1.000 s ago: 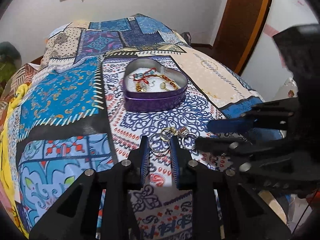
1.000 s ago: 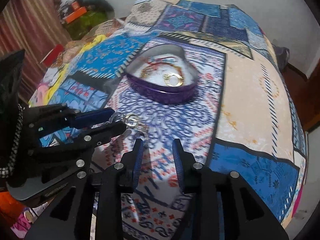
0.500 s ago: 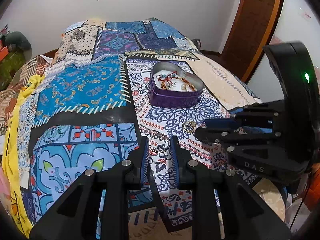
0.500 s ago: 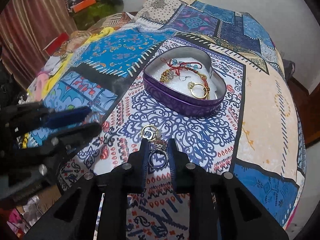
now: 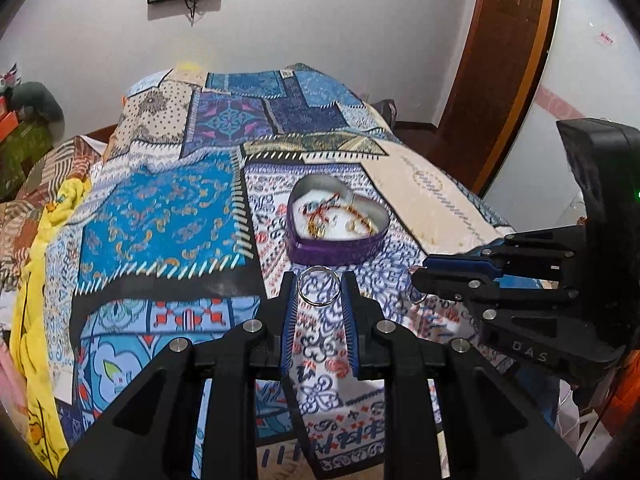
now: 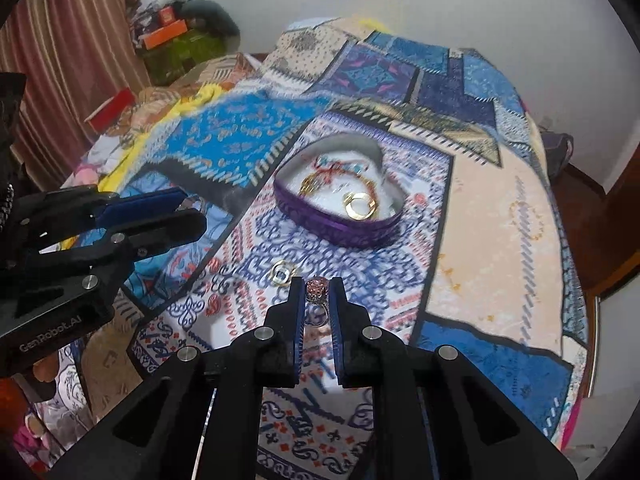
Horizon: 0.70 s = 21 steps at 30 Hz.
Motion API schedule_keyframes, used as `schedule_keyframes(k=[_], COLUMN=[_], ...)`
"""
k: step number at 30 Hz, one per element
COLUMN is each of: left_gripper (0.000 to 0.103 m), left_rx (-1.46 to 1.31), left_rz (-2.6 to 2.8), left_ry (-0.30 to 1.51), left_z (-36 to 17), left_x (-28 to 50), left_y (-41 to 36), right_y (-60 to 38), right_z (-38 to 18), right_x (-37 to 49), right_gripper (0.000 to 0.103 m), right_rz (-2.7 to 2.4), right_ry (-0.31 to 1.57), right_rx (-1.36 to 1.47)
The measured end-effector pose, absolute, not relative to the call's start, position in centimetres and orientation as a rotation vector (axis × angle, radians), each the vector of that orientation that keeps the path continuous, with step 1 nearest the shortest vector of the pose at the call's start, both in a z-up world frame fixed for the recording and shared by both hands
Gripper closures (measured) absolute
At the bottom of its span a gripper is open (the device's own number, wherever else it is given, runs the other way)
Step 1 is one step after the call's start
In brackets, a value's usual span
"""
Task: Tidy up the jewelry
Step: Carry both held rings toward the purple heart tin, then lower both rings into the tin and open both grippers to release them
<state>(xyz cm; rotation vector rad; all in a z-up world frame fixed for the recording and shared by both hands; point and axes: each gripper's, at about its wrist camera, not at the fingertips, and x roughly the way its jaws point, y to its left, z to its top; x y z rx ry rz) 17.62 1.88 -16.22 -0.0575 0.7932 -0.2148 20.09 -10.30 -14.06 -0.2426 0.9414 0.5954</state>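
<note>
A purple heart-shaped tin [image 5: 296,236] [image 6: 340,232] sits on the patterned bedspread and holds gold rings and a red and gold chain. My left gripper [image 5: 319,286] is shut on a plain silver ring [image 5: 319,290], raised above the bed just short of the tin. My right gripper [image 6: 317,292] is shut on a ring with a pink stone [image 6: 317,289], also raised. A gold ring [image 6: 282,273] lies loose on the bedspread left of the right fingertips. The right gripper [image 5: 416,278] shows at the right of the left wrist view, the left gripper [image 6: 196,220] at the left of the right wrist view.
The patchwork bedspread [image 5: 160,220] covers the bed. A yellow cloth [image 5: 36,264] hangs along its left side. A wooden door [image 5: 508,60] stands at the right, a wall behind. Boxes and clutter [image 6: 172,36] sit by a curtain at the far left.
Both grippers have risen from the bedspread with their rings. The right gripper closed on the pink-stone ring and lifted it. The left gripper moved toward the tin.
</note>
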Motion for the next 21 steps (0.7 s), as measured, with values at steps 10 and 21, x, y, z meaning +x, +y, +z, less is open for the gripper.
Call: schedule_keyframes(k=[10,21], left_gripper=[0.082,0.082], left_rx=[-0.046,-0.038], left_rz=[-0.224,-0.233], left_ry=[0.752,0.744], left_z=[-14.7,-14.9], left_x=[19.9,22.8], left_y=[1.5,1.2], right_y=[-11.2,-11.2], right_z=[-11.4,-11.1], right_x=[21.8,24.9], right_gripper=[0.092,0.092], right_rz=[0.580,0.574], right_ry=[0.852,0.828], right_rx=[-0.190,-0.127])
